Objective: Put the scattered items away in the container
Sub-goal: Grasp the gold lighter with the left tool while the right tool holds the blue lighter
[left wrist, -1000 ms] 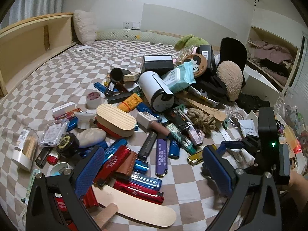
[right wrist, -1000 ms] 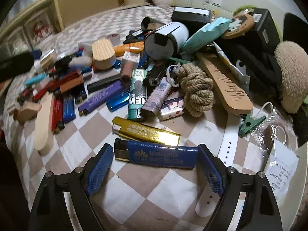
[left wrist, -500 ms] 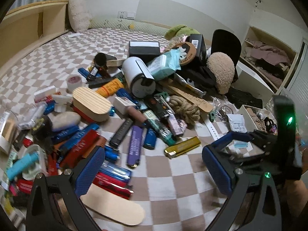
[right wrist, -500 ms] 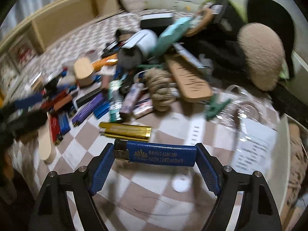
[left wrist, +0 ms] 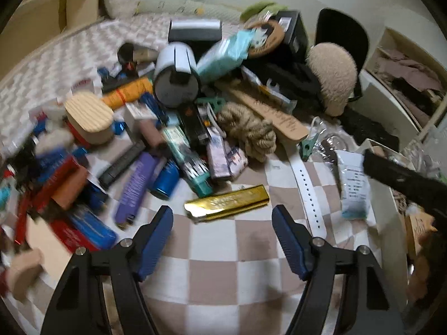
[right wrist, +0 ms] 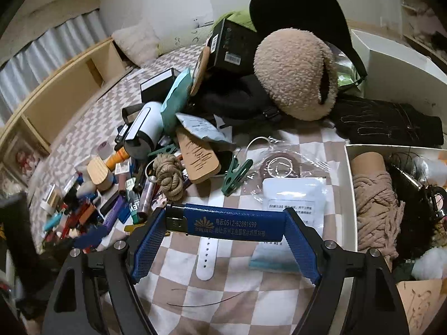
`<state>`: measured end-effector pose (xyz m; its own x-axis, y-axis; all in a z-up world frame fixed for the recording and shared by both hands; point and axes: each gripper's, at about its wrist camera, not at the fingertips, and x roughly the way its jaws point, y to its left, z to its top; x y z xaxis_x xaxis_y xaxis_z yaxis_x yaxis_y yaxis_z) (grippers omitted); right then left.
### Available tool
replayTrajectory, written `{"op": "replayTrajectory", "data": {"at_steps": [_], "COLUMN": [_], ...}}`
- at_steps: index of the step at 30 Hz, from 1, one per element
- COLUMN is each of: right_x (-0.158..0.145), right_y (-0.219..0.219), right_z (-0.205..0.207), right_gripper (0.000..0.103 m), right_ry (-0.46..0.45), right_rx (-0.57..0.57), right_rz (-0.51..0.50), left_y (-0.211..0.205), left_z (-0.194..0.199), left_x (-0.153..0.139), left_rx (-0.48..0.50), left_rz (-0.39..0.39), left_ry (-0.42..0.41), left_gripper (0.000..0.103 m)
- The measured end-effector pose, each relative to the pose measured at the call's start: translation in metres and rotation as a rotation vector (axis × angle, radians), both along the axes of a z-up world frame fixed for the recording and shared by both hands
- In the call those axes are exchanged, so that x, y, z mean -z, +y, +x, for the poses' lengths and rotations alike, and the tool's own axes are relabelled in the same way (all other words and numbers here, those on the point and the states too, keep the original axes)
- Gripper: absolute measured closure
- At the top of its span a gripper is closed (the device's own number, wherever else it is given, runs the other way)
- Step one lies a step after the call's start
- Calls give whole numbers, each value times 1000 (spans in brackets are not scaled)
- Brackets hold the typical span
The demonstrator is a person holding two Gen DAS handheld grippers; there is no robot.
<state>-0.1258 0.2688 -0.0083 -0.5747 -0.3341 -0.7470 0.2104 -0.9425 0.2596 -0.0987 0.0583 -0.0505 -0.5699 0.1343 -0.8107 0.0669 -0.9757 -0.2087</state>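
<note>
My right gripper (right wrist: pixel 225 223) is shut on a blue lighter (right wrist: pixel 226 223), held crosswise above the checked bedcover, left of the white container (right wrist: pixel 349 195) that holds rope and dark items. My left gripper (left wrist: pixel 222 220) is open and empty, low over the cover, its tips on either side of a gold lighter (left wrist: pixel 227 203). A heap of scattered items lies beyond: a purple lighter (left wrist: pixel 137 184), a rope knot (left wrist: pixel 248 131), a white strap (left wrist: pixel 306 192). The right gripper's black body (left wrist: pixel 405 178) shows at the right edge of the left wrist view.
A white cylinder (left wrist: pixel 176 78), wooden oval box (left wrist: pixel 89 117), wooden paddle (left wrist: pixel 268 111), green clip (right wrist: pixel 236 176), paper sachet (right wrist: pixel 293 209) and a fluffy beige hat (right wrist: pixel 293 72) crowd the bed. A wooden bed frame (right wrist: pixel 69 83) runs along the left.
My right gripper lifted the blue lighter off the cover and swung right toward the white container. My left gripper moved forward and right to the gold lighter.
</note>
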Motion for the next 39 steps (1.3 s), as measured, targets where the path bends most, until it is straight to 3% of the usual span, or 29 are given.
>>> {"op": "replayTrajectory", "data": {"at_steps": [4,10,19,27,39], "right_x": [-2,-5,-9,-9,-5], "right_y": [9,22,32,37,30], "right_z": [-1,-1,-1,-1,5], "right_gripper": [20,20,20,20,20], "right_ry": [2,5,16,19,13], "right_rx": [18,45,59,66,65], "right_rz": [-30,-75,-107,-115,-94], "left_y": [13,21,36,43,34], "left_z": [-15,-26,-21,-22,-13], "left_x": [16,20,27,27,22], "left_rx": [-80,-180,-100,-104,-83], "left_rz": [6,-36,-144,-197,-181], "left_ry": [-55,-52,-13,-26,-22], "left_gripper": [31,28,17,25,27]}}
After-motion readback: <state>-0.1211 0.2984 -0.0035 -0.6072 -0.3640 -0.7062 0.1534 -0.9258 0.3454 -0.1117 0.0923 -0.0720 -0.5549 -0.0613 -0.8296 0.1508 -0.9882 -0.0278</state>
